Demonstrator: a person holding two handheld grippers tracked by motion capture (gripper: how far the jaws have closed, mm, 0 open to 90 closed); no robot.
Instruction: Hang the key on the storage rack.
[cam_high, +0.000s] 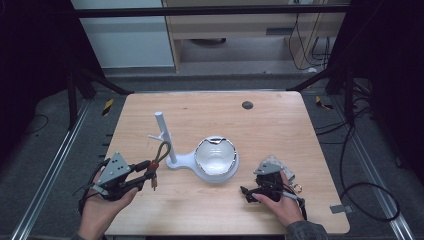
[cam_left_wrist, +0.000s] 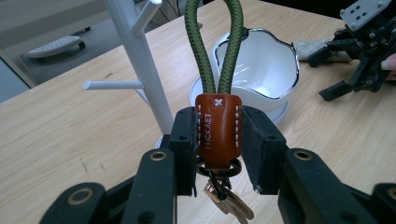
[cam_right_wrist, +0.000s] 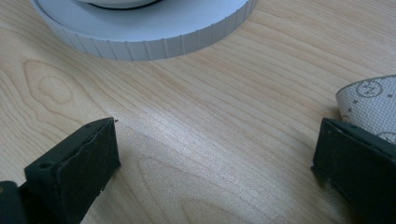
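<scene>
My left gripper is shut on a brown leather key fob with a green cord loop above it and keys hanging below. In the high view that left gripper holds the fob just left of a white peg stand. A white bowl sits on the stand's round base. My right gripper rests low on the table, right of the bowl, its jaws wide open over bare wood. A patterned pouch lies by its right jaw.
The wooden table has a dark round hole cover near its far edge. A grey tape patch marks the front right corner. Cables trail on the floor to the right.
</scene>
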